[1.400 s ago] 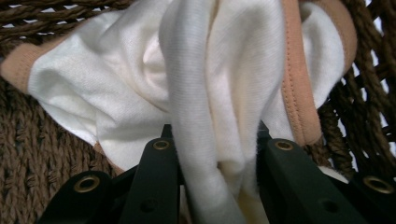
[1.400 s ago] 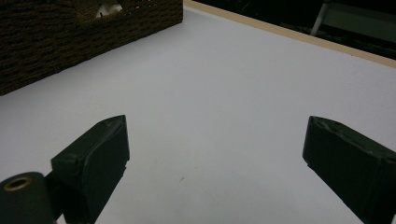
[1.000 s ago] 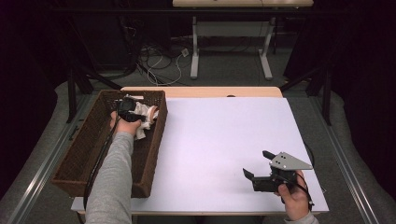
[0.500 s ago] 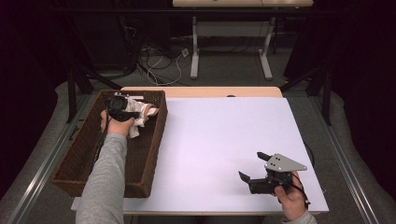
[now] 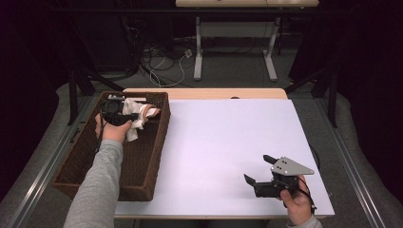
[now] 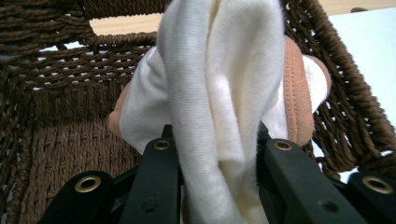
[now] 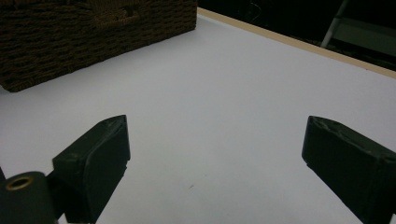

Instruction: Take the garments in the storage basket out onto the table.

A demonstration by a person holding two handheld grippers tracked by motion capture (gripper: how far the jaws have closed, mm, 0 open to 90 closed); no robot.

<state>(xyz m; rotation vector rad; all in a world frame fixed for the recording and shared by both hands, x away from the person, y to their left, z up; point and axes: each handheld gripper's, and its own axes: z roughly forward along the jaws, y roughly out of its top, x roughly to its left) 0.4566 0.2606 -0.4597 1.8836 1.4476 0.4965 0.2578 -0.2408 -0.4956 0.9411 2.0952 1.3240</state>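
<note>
A white cloth with a peach-orange trim (image 6: 224,88) is pinched between the jaws of my left gripper (image 6: 215,149), which is shut on it. From above, that gripper (image 5: 135,115) hangs over the far end of the brown wicker basket (image 5: 154,156), and the cloth (image 5: 135,118) dangles from it inside the basket. My right gripper (image 5: 259,171) rests near the front right of the white table (image 5: 223,137), open, its two black jaws spread wide with nothing between them (image 7: 215,158).
The basket's woven side (image 7: 70,32) stands to the far left in the right gripper view. A tan strip of tabletop (image 5: 214,93) runs along the far edge. Desk legs and cables (image 5: 161,61) lie on the floor beyond.
My left gripper has risen and moved toward the far end of the basket, lifting the cloth with it. The right gripper has stayed put.
</note>
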